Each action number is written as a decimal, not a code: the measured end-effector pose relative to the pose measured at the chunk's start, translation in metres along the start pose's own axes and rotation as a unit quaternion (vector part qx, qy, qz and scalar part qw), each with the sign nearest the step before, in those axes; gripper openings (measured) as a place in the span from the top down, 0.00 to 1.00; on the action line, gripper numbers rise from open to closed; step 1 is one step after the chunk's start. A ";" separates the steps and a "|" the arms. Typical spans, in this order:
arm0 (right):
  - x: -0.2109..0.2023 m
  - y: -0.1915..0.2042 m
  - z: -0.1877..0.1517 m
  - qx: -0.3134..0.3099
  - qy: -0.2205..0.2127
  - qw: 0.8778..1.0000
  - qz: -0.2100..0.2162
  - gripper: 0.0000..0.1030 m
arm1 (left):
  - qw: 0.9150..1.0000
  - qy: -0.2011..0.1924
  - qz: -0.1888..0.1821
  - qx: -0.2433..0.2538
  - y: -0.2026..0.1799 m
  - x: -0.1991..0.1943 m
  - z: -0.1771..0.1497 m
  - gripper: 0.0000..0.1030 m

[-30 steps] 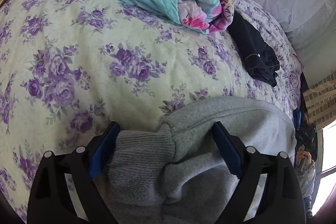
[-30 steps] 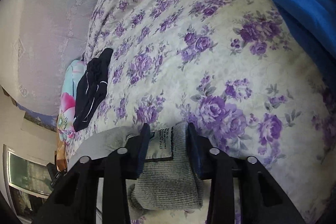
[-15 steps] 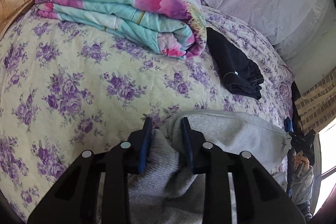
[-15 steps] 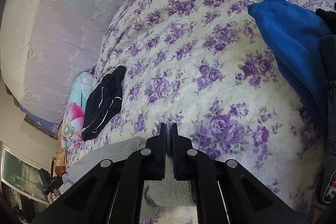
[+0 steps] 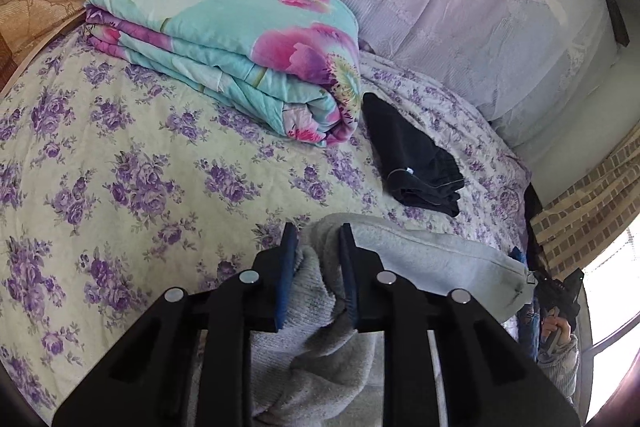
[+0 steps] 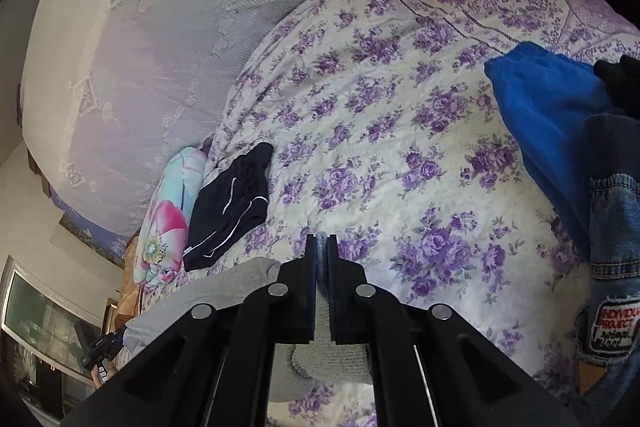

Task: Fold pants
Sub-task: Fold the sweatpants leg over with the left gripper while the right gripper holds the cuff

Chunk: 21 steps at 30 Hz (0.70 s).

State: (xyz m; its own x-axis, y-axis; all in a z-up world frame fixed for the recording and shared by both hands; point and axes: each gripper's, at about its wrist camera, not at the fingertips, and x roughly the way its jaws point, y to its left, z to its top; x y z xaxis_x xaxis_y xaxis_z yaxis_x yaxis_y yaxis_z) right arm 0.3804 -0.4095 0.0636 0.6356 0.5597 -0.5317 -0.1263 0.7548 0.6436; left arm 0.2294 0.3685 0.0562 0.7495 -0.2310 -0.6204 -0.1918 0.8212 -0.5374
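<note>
Pants (image 5: 420, 259): grey fleece, ribbed knit band bunched in left gripper (image 5: 316, 243), clamped. Right gripper (image 6: 321, 247) pinched nearly closed on same ribbed edge. Quilted floral bedspread (image 5: 120, 155) beneath.

The pants (image 5: 420, 259) are light grey sweatpants of soft fleece with a ribbed knit band. They lie near the front edge of the flowered bed (image 5: 132, 163), stretched sideways as a long bundle. In the left view one bunched ribbed end is pinched between the left tongs (image 5: 318, 247), the body running off to the right. In the right view the right tongs (image 6: 321, 247) clamp the other ribbed end.
</note>
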 end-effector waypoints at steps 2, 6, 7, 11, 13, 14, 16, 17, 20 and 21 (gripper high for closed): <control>-0.020 0.002 -0.015 -0.008 -0.005 1.000 0.008 0.96 | 1.000 -0.013 -0.012 0.003 0.003 -0.020 -0.013 0.80; -0.062 -0.007 -0.067 -0.017 -0.008 1.000 0.016 0.96 | 0.999 -0.032 -0.019 -0.001 0.019 -0.065 -0.055 0.97; -0.069 -0.011 -0.080 -0.017 -0.007 1.000 0.017 0.96 | 0.999 -0.032 -0.021 -0.007 0.027 -0.075 -0.067 0.98; -0.096 -0.028 -0.138 -0.009 0.002 1.000 0.023 0.96 | 0.998 -0.033 -0.022 -0.051 0.068 -0.107 -0.122 0.98; -0.101 -0.034 -0.157 -0.007 0.006 1.000 0.023 0.96 | 0.998 -0.009 -0.020 -0.058 0.081 -0.107 -0.148 0.98; -0.101 -0.038 -0.162 -0.001 0.008 1.000 0.022 0.96 | 0.998 0.006 -0.017 -0.053 0.083 -0.104 -0.157 0.98; -0.100 -0.042 -0.167 0.009 0.011 1.000 0.022 0.98 | 0.998 0.025 -0.012 -0.052 0.078 -0.096 -0.166 0.97; -0.101 -0.043 -0.166 0.010 0.008 1.000 0.025 0.98 | 0.998 0.028 -0.021 -0.053 0.073 -0.093 -0.166 0.97; -0.103 -0.040 -0.163 0.009 0.001 0.999 0.033 0.98 | 0.997 0.021 -0.059 -0.045 0.045 -0.085 -0.158 0.77; -0.104 -0.039 -0.162 0.008 0.001 0.999 0.033 0.98 | 0.997 0.016 -0.067 -0.045 0.033 -0.082 -0.153 0.51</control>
State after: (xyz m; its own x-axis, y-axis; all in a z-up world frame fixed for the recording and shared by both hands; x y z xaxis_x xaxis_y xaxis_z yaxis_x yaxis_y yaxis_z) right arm 0.1959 -0.4415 0.0041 0.6250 0.6082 -0.4893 -0.1552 0.7111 0.6857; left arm 0.0648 0.3347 0.0021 0.7524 -0.3528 -0.5563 -0.1487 0.7317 -0.6652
